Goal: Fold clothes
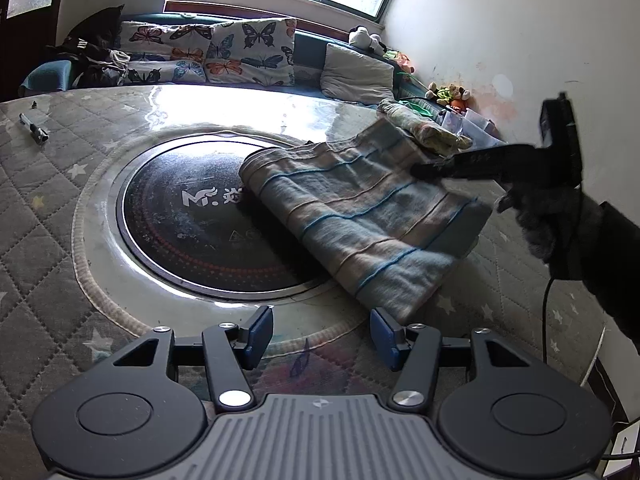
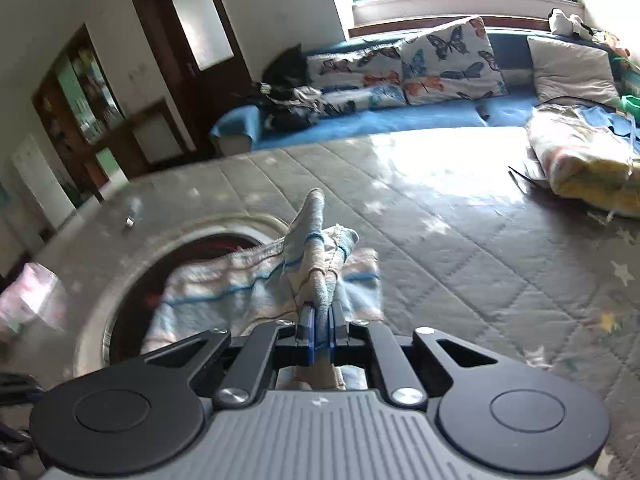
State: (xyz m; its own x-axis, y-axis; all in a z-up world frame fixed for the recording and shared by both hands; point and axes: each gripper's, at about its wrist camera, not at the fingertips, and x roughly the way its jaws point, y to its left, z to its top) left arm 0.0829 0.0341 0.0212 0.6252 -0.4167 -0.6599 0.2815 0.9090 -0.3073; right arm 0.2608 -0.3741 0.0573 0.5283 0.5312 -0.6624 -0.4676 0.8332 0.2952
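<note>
A blue-and-beige striped cloth [image 1: 360,216] lies on the quilted table cover [image 1: 40,200], partly over a round black cooktop [image 1: 180,220]. My left gripper [image 1: 322,332] is open just short of the cloth's near corner, with nothing between its blue pads. A gloved hand [image 1: 548,220] holds my right gripper [image 1: 424,170] at the cloth's far right edge. In the right wrist view, my right gripper [image 2: 320,320] is shut on a bunched edge of the striped cloth [image 2: 240,284], which stands up from the pads while the rest spreads below.
A folded floral cloth [image 1: 424,128] [image 2: 580,160] sits at the table's far right. A small metal object [image 1: 34,124] lies far left. Behind the table is a blue sofa [image 2: 400,120] with butterfly cushions [image 1: 208,52]. A black cable [image 1: 546,320] hangs at the right.
</note>
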